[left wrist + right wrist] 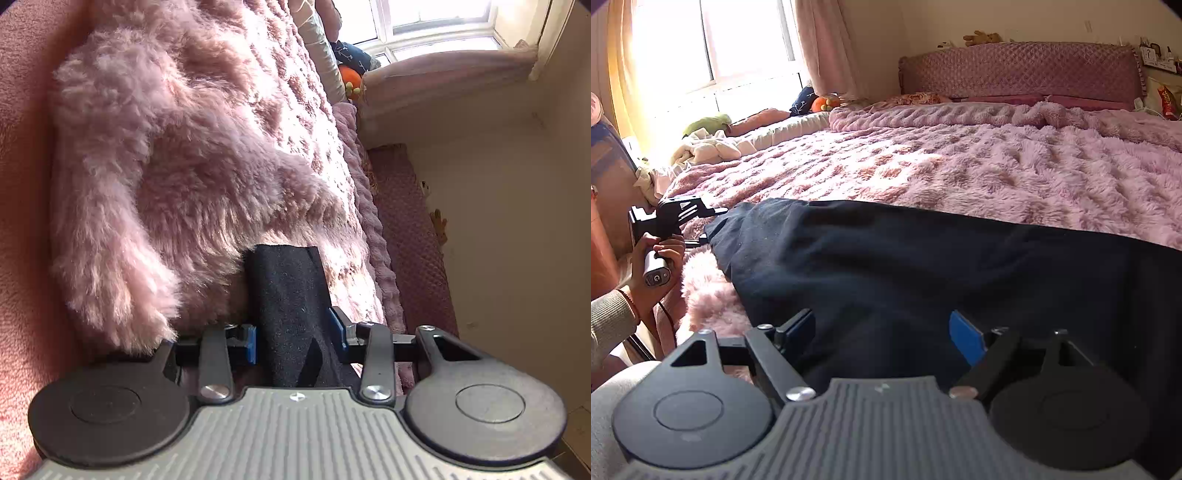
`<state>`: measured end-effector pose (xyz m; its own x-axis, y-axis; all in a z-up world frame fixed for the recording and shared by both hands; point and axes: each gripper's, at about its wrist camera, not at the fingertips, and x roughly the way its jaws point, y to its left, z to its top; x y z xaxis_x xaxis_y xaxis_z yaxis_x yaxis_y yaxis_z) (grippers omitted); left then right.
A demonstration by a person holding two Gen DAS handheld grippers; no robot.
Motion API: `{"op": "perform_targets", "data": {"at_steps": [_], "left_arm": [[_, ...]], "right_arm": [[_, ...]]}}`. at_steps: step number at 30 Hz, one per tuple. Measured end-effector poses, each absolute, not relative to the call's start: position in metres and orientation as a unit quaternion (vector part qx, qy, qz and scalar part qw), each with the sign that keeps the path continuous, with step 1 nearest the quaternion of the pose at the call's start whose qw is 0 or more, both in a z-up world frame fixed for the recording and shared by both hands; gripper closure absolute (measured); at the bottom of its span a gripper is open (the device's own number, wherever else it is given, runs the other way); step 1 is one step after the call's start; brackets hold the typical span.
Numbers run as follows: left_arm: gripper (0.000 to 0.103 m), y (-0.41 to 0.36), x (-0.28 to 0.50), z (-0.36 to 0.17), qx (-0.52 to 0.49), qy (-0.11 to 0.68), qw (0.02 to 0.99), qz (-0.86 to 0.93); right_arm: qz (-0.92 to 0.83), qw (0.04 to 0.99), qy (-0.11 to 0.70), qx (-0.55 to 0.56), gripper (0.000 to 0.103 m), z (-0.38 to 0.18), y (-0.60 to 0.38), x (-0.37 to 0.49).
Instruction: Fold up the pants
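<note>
Left wrist view: fingers (251, 341) with blue pads sit on either side of a strip of dark pants (288, 317) fabric; left pad touches the cloth, right pad has a slim gap beside it, so left gripper (297, 338) reads as released around the cloth, not clamped. View is rolled: fuzzy pink blanket (192, 155) fills left and centre, its shaggy edge hanging over a smoother pink surface at far left. Bare cream wall (498, 184) runs down the right, window (436, 26) at top right. Open room only along the wall side; blanket is close up against the fingers. Right wrist view: right gripper (882, 332) fingers are spread wide, blue pad (966, 336) visible on the right one, dark pants (923, 266) cloth lying between them; pads do not press it, so released. Pants lie flat across the near edge of the bed, far hem line running left to right over the blanket (960, 162), left end bunched by the left gripper (705, 225). Blanket beyond the pants is bare up to the quilted headboard (1015, 70). Person's left hand (655, 258) grips the handle at the bed's left edge, knuckles toward camera, sleeve (609, 325) below, gripper pointing across at the pants' end. Clothes pile (705, 147) sits near the window (701, 44).
</note>
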<state>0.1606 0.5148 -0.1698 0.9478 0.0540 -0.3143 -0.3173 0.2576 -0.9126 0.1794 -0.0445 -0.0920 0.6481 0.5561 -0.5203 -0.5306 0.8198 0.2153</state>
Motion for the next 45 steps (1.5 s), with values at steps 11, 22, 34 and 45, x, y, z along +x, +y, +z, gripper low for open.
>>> {"op": "perform_targets", "data": {"at_steps": [11,22,34,45], "left_arm": [[0.101,0.506,0.16,-0.14,-0.597,0.062,0.793,0.104],[0.101,0.423,0.17,-0.021,-0.507,0.046,0.857,0.085],[0.101,0.197,0.194,0.072,-0.33,0.083,0.939,0.048],[0.101,-0.007,0.223,0.046,-0.276,0.147,0.949,-0.048]], "right_arm": [[0.288,0.913,0.282,0.055,0.031,-0.089,-0.055,0.178],[0.226,0.94,0.234,0.107,0.031,-0.049,-0.124,0.169],[0.149,0.954,0.212,0.152,0.031,-0.018,-0.248,0.135],[0.032,0.964,0.169,0.202,0.032,-0.008,-0.369,0.069]]}}
